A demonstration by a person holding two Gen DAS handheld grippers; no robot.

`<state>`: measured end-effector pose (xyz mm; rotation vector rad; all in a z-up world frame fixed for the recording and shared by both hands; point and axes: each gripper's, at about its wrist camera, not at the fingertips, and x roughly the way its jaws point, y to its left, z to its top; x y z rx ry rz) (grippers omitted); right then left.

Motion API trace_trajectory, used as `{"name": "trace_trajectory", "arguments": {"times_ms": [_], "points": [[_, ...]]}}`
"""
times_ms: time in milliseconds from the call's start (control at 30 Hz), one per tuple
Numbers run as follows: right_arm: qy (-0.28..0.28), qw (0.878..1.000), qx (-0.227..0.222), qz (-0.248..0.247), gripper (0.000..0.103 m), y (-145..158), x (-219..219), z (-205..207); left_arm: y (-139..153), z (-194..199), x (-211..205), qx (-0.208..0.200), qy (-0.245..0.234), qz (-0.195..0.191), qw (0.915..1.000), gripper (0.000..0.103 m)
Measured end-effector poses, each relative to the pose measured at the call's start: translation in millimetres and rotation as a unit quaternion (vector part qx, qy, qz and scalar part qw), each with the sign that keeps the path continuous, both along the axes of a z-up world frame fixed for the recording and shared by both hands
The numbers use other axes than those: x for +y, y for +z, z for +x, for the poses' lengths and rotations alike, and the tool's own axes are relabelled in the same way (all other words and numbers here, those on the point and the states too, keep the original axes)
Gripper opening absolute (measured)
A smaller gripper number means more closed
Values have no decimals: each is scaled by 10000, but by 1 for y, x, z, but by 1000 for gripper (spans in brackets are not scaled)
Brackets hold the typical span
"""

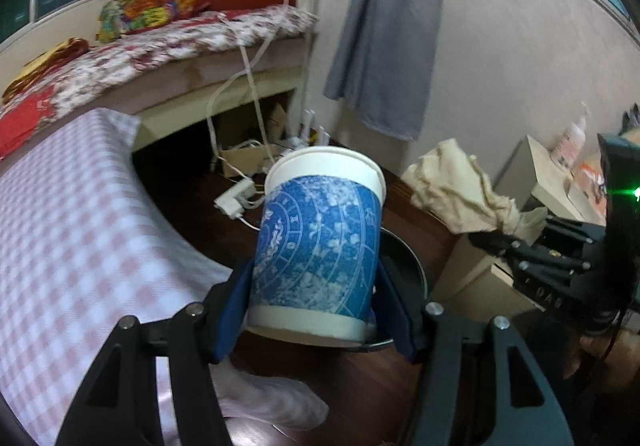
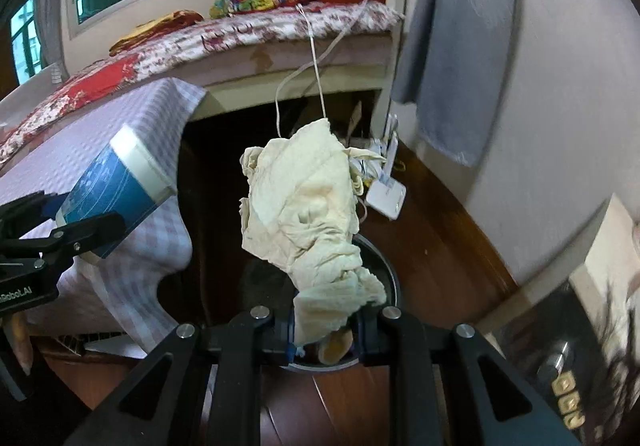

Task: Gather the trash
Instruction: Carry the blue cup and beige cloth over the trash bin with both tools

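1. Blue-and-white paper cup [image 1: 318,246] fills the middle of the left wrist view, standing nearly upright between the blue pads of the left gripper [image 1: 316,310], whose jaws are clamped on its lower sides. Behind and below the cup shows the dark rim of a round bin [image 1: 412,270] on the brown wooden floor [image 1: 360,386]. At the left lies a pink-checked cloth [image 1: 80,226], with a bed [image 1: 180,42] beyond it. White cables [image 1: 256,86] hang from the bed down to a power strip [image 1: 236,198] on the floor. At the right edge the right gripper [image 1: 532,266] appears, a crumpled cream tissue [image 1: 460,190] at its tip.

2. From the right wrist view, the right gripper [image 2: 326,322] has its jaws pinched tight on the lower end of the cream tissue [image 2: 308,214], which stands up from them in a crumpled wad. Directly beneath is the round bin [image 2: 390,278], its dark opening partly hidden by the tissue. At the left edge the left gripper [image 2: 60,238] holds the paper cup [image 2: 116,190] tilted, in front of the checked cloth [image 2: 132,258]. A grey towel [image 2: 452,46] hangs on the wall at upper right.
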<state>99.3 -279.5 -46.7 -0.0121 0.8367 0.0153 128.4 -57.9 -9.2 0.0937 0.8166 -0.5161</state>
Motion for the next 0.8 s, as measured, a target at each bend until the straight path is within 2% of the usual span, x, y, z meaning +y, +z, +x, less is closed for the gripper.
{"name": "trace_trajectory", "arguments": {"times_ms": [367, 600, 800], "points": [[-44, 9986, 517, -93, 23, -55, -35, 3, -54, 14, -47, 639, -249, 253, 9973, 62], [226, 9951, 962, -59, 23, -98, -39, 22, -86, 30, -67, 946, -363, 443, 9939, 62], [580, 9877, 1436, -194, 23, -134, -31, 48, -119, 50, -71, 1410, -382, 631, 9873, 62]]}}
